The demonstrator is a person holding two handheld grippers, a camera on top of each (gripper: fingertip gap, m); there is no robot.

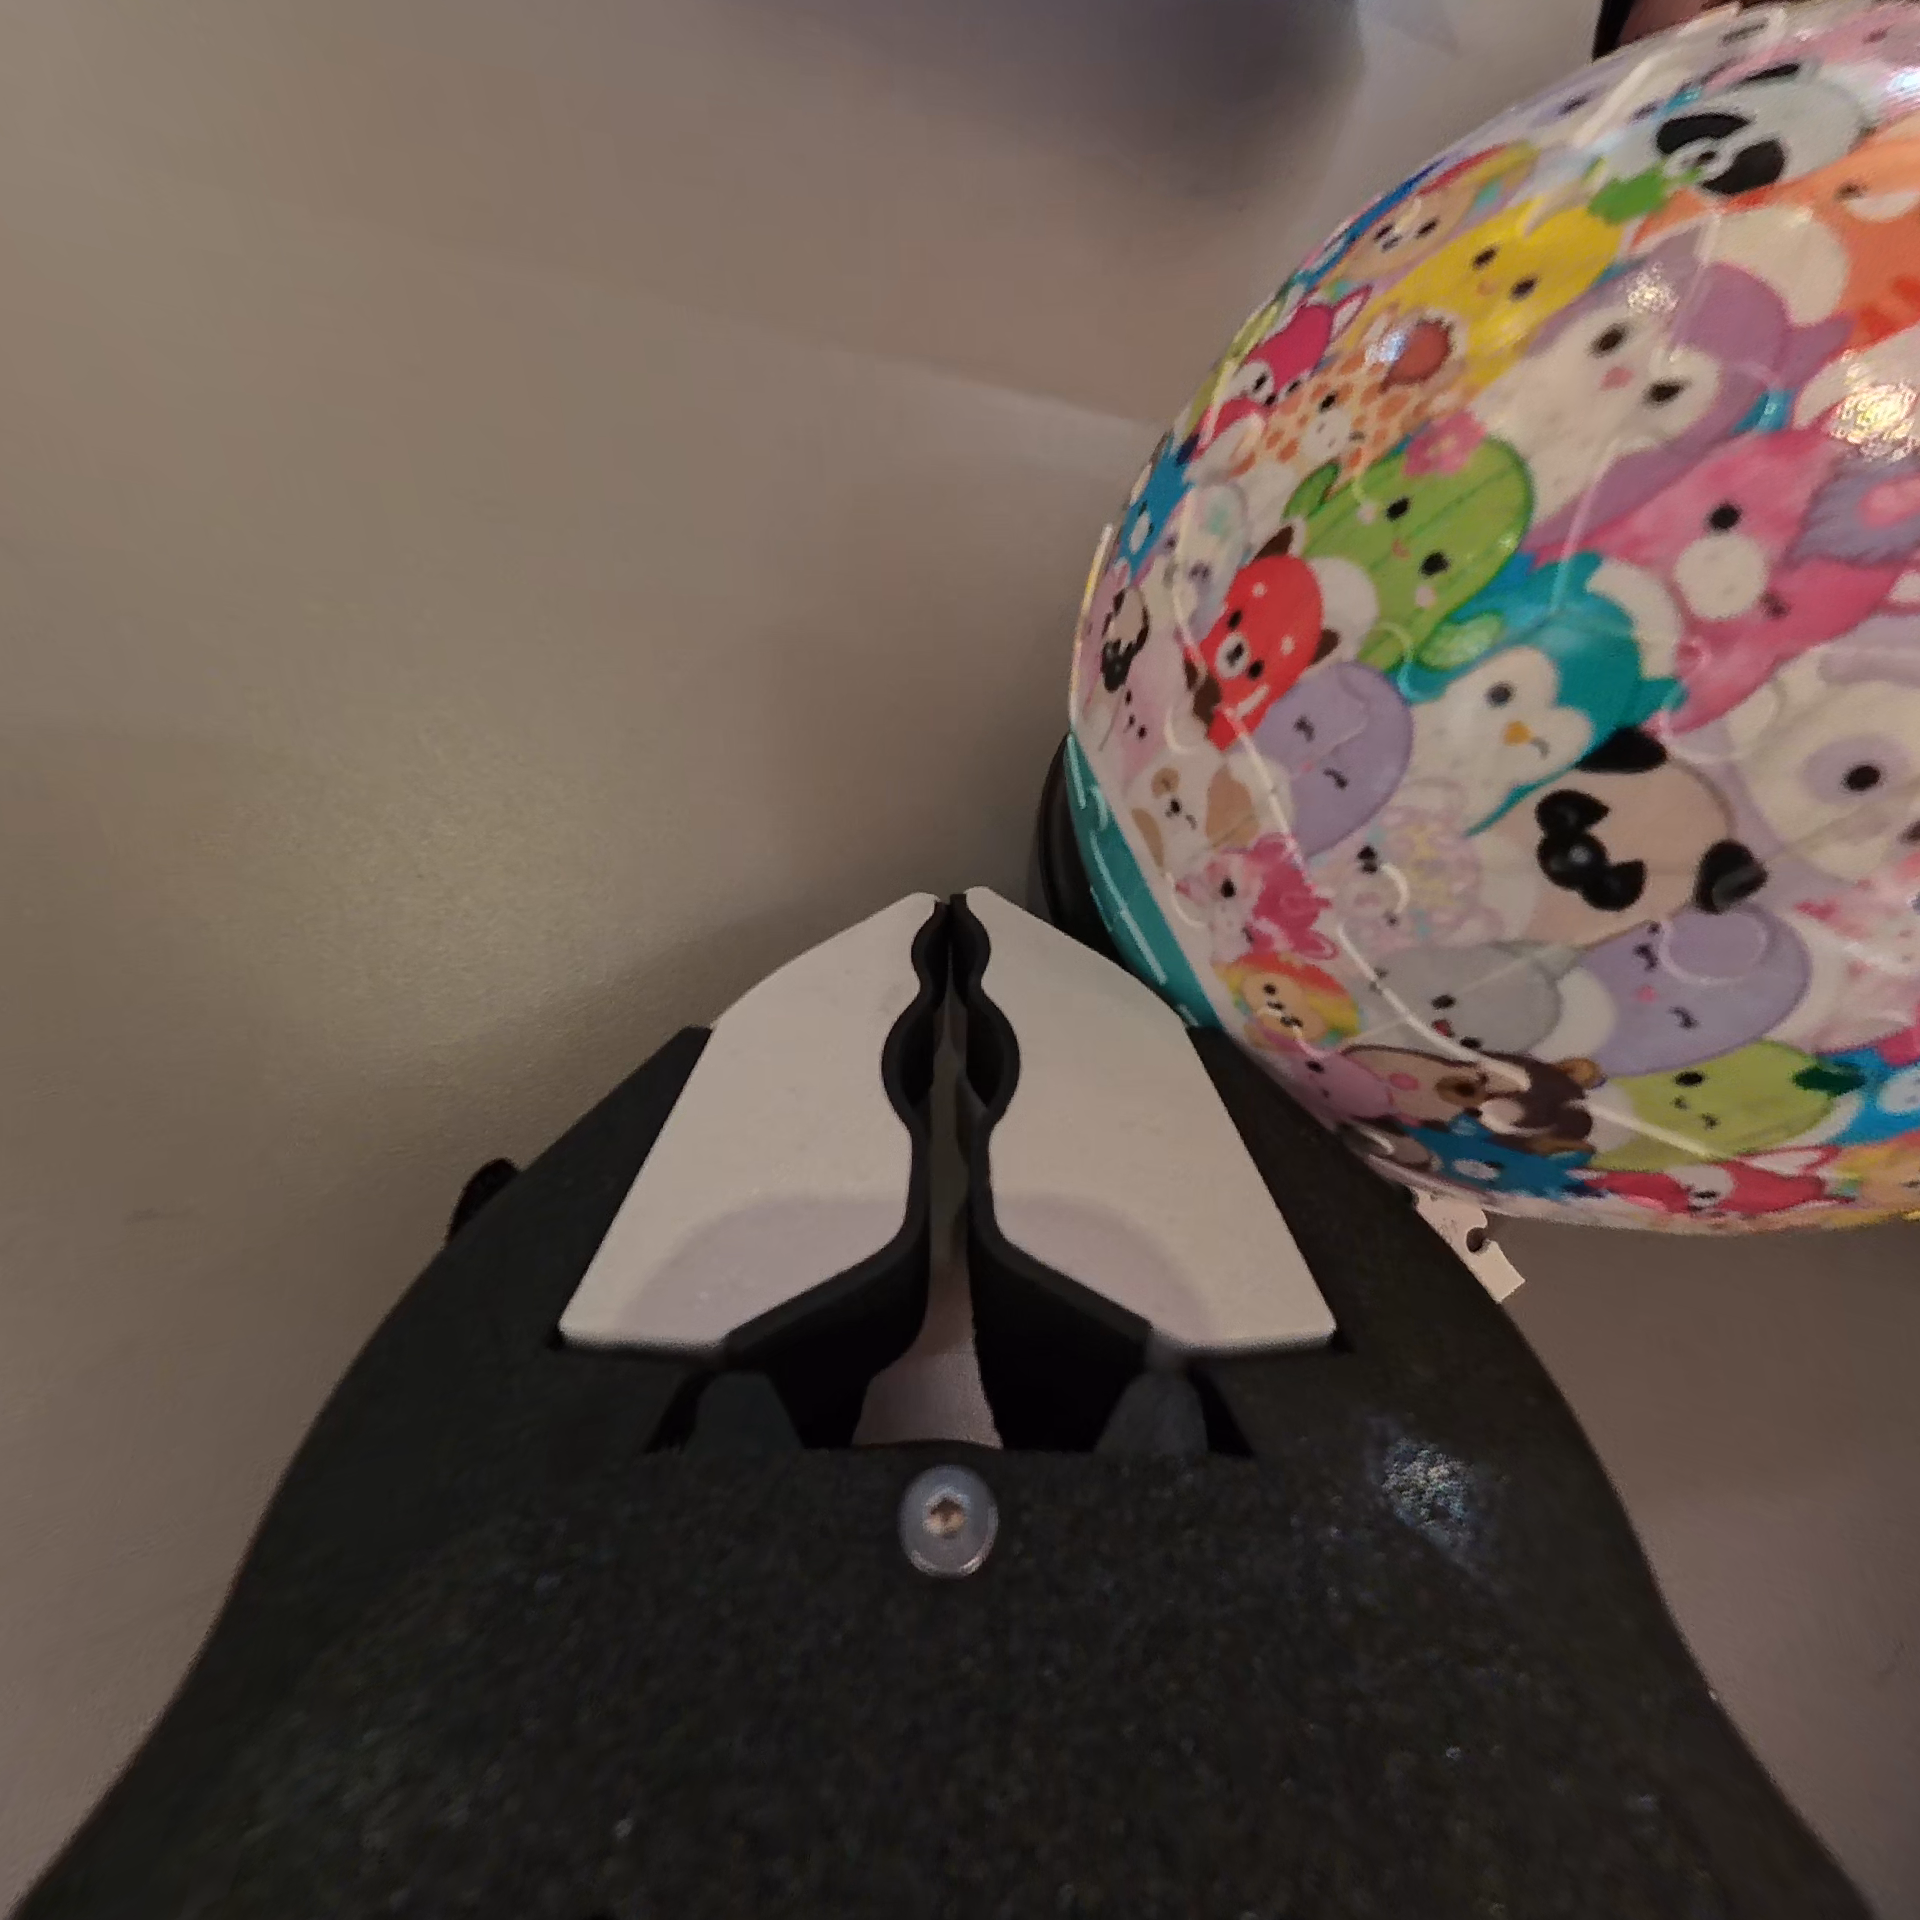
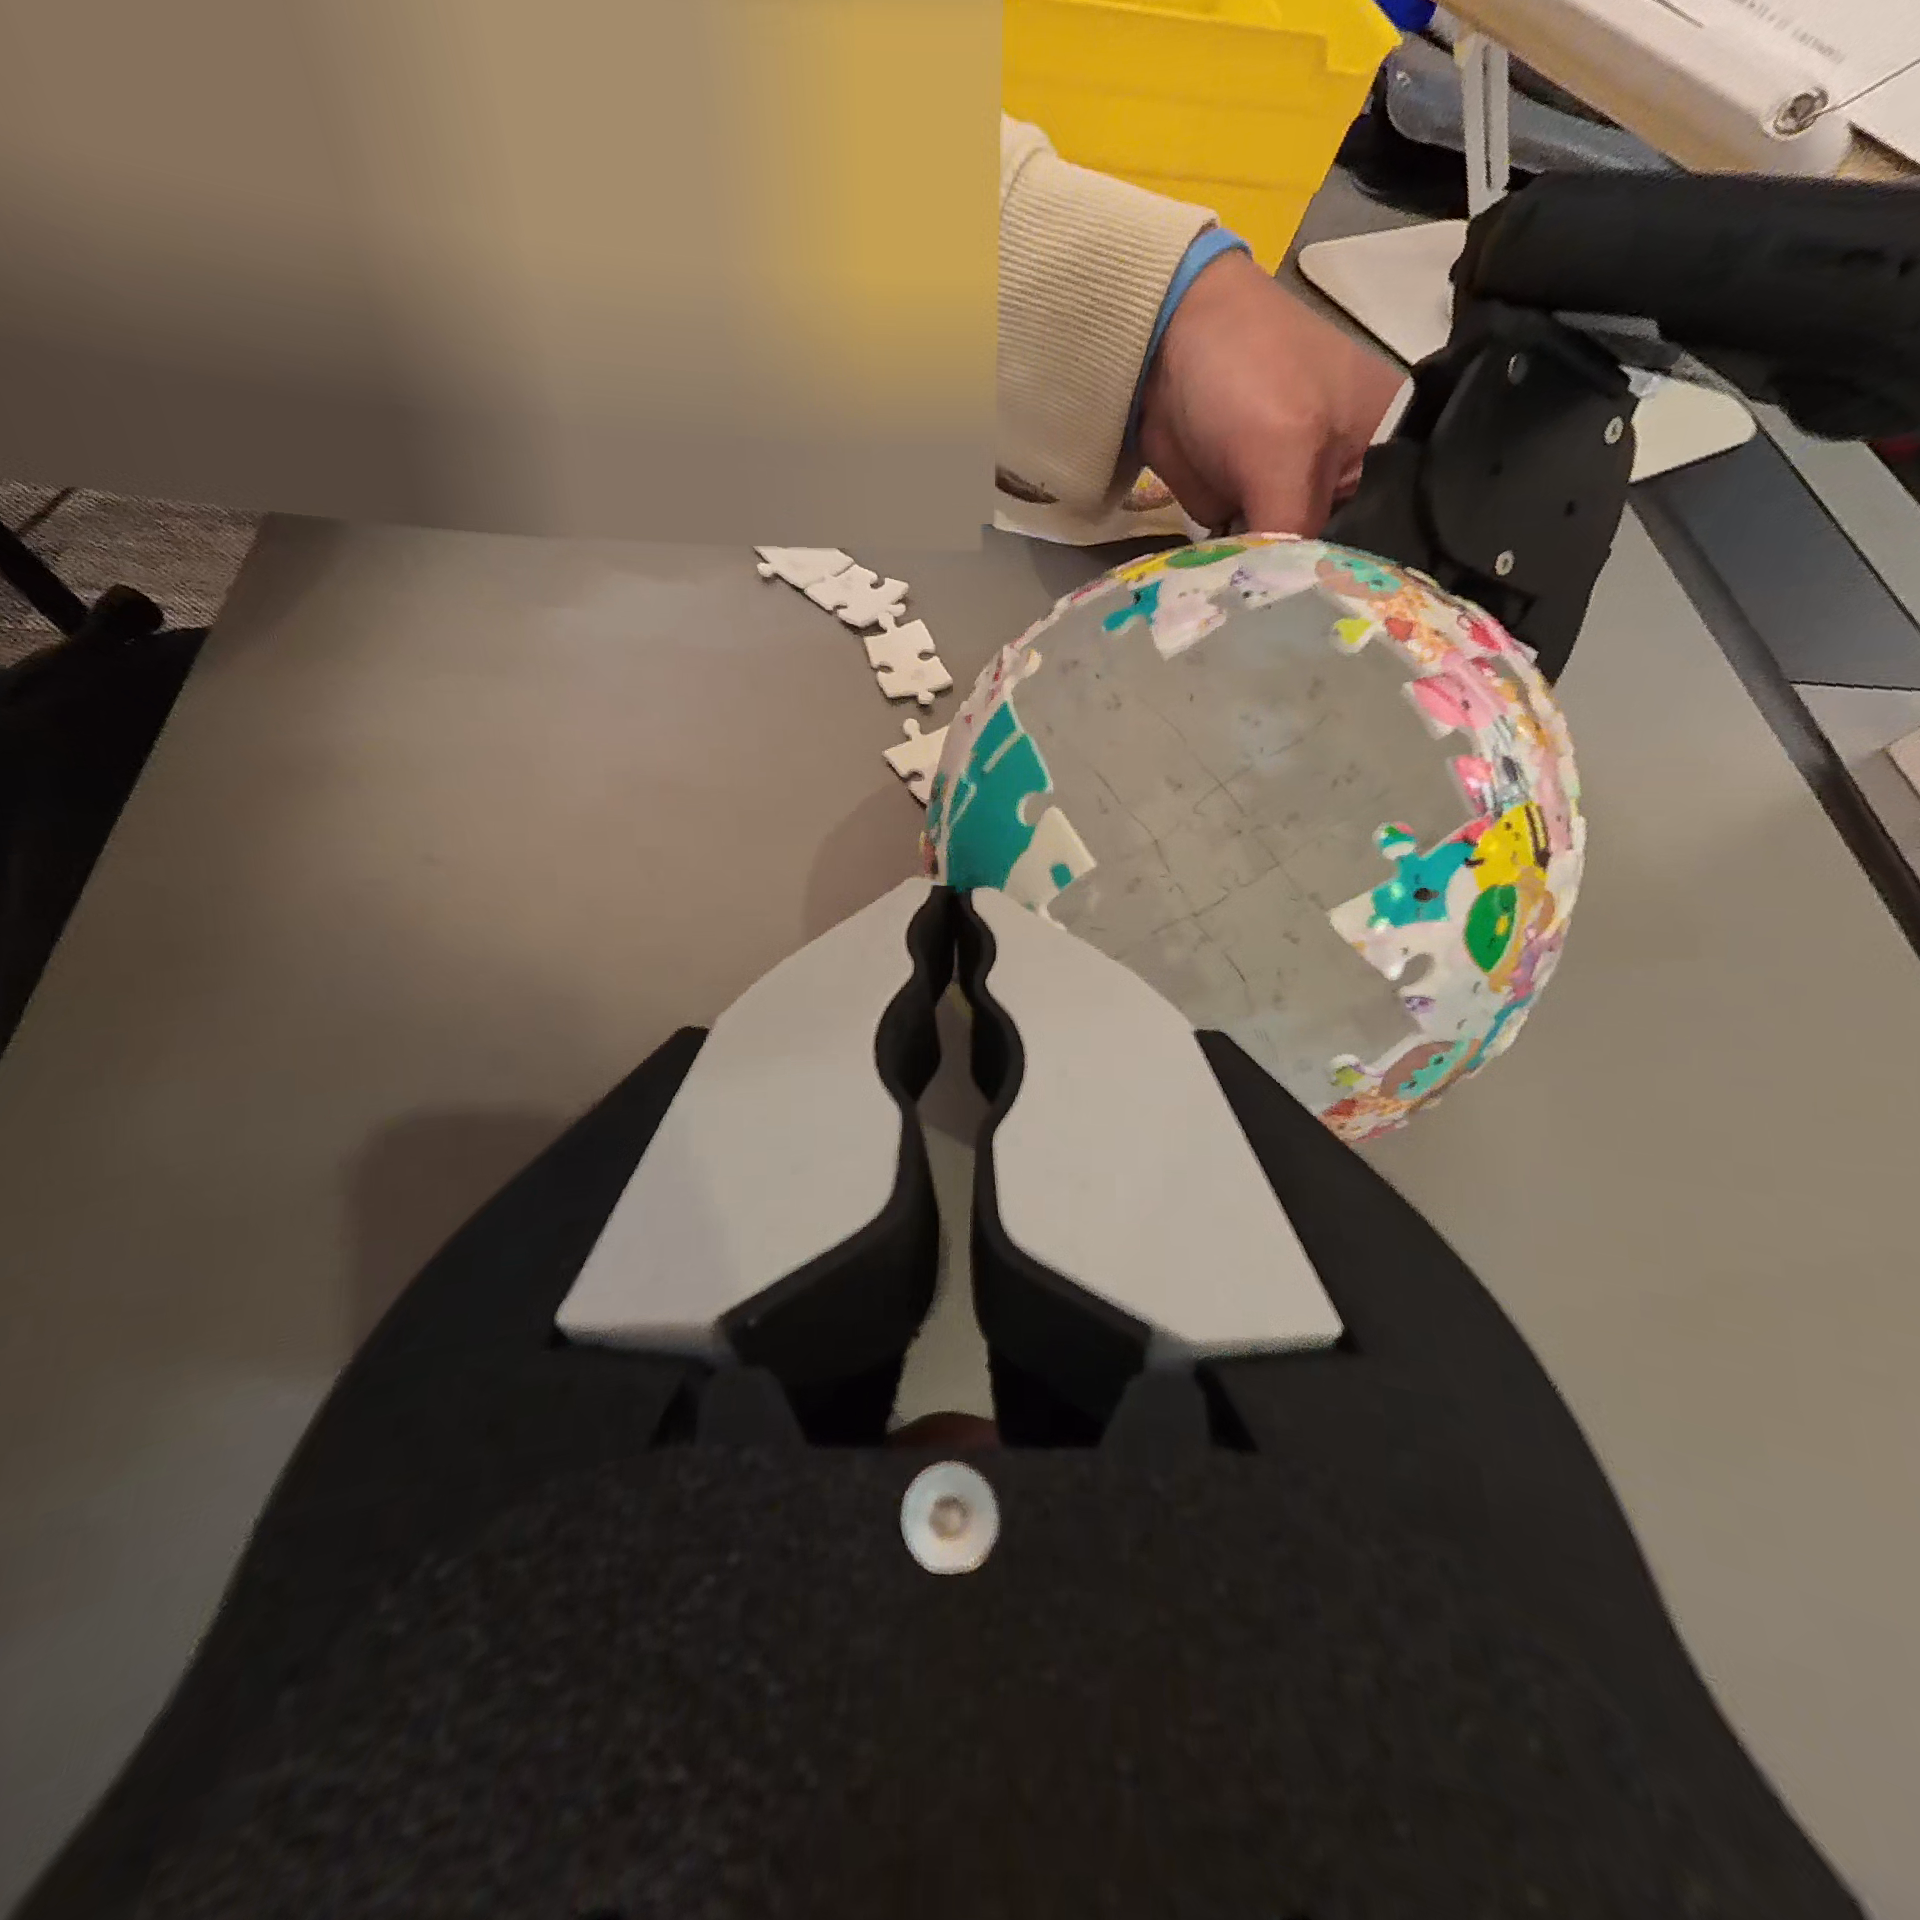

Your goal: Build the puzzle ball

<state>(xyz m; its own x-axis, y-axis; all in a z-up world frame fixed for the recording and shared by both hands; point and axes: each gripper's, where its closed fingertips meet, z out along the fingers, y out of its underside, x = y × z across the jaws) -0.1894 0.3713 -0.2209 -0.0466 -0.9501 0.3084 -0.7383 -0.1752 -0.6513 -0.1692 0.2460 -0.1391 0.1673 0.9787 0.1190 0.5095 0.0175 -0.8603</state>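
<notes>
The puzzle ball (image 2: 1247,831) rests tilted on the grey table (image 2: 520,831). Its colourful cartoon shell has a large gap that faces the right wrist view and shows the grey inside. My right gripper (image 2: 951,904) is shut, with its tips at the ball's lower left rim beside a teal piece (image 2: 992,800); I see nothing between the pads. My left gripper (image 1: 951,909) is shut and empty, and its right side lies against the ball (image 1: 1507,623). The left gripper's black body (image 2: 1486,499) stands at the ball's far upper right. Several loose white pieces (image 2: 904,665) lie behind the ball.
A person's hand (image 2: 1257,416) holds the left gripper. A yellow bin (image 2: 1174,104) and a white stand (image 2: 1382,281) are at the back right. The table's left edge (image 2: 135,748) drops to a dark floor. One white piece (image 1: 1475,1257) lies under the ball. The gap from one gripper's tips to the other's is roughly 15 cm.
</notes>
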